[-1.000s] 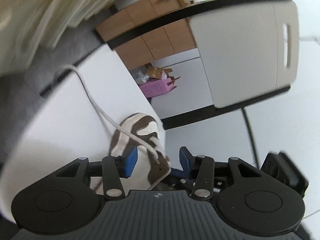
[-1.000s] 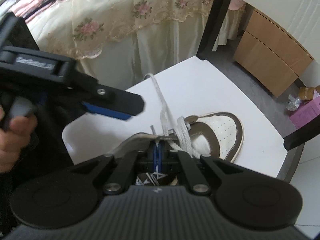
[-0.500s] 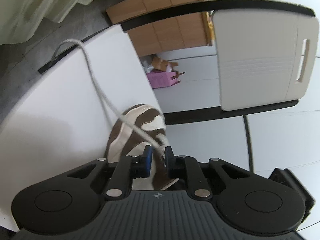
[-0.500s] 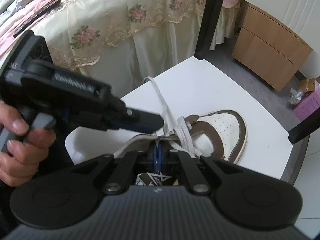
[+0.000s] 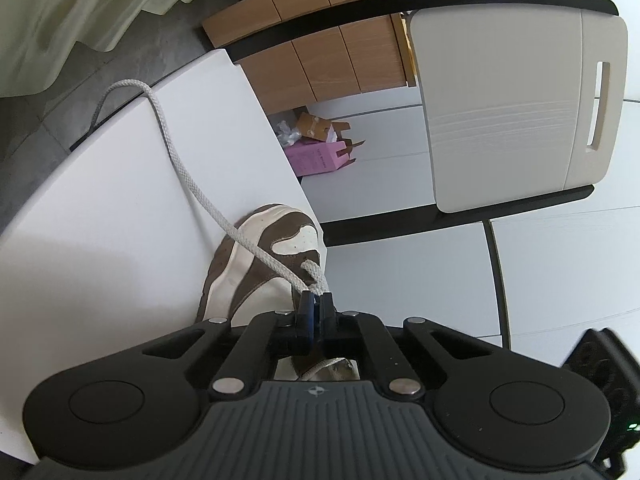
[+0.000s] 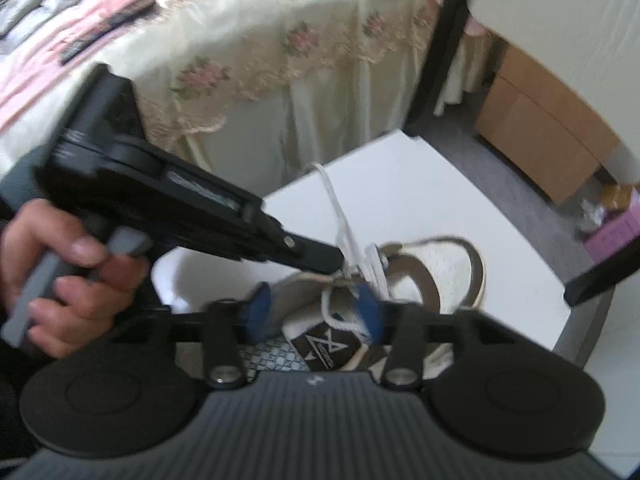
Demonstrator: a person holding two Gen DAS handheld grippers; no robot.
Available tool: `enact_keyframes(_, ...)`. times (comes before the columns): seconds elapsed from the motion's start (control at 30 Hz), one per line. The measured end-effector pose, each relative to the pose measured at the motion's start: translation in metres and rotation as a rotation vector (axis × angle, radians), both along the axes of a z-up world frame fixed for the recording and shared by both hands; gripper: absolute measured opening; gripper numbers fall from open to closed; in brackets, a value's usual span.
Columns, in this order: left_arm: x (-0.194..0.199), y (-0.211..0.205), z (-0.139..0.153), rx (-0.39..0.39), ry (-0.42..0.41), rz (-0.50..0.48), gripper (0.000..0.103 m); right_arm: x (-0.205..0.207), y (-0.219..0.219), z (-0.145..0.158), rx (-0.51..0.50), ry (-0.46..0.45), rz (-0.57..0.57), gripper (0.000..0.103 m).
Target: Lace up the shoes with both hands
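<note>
Shoe (image 6: 432,276), brown-and-white, on white surface (image 5: 100,240): lace (image 5: 180,168) clamped in left gripper (image 5: 316,308) fingers, right gripper (image 6: 312,312) fingers just sprung open, empty; draw lace out steadily, keeping it taut.

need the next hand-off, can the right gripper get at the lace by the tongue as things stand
Probably yes: the right gripper, jaws just opened and empty, hangs over the shoe. The left gripper, shut on the lace, crowds that spot.

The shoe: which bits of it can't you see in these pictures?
- Heel of the shoe: left wrist view, hidden behind the left gripper, shut on the lace.
- Eyelets: right wrist view, motion blur smears them, and the open right gripper crosses in front.
- Far lace end: left wrist view, drops over the table edge.
</note>
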State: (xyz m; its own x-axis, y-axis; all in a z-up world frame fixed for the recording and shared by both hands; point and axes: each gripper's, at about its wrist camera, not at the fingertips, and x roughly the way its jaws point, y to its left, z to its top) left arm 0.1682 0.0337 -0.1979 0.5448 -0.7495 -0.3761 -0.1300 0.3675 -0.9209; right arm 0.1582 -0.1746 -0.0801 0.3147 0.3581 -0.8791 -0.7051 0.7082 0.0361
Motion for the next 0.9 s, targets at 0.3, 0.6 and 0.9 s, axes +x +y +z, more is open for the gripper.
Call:
enact_keyframes(0.3, 0.002, -0.004, 0.010, 0.067, -0.033, -0.031, 0.002, 0.018, 0.028, -0.004, -0.070, 0.016, 0.066, 0.050)
enact_keyframes(0.6, 0.002, 0.011, 0.019, 0.047, -0.040, 0.014, 0.002, 0.022, 0.032, -0.022, -0.132, 0.037, 0.039, 0.051)
enact_keyframes(0.9, -0.001, 0.036, 0.036, 0.054, -0.081, 0.078, 0.002, 0.029, 0.018, -0.012, 0.016, 0.025, -0.095, 0.050)
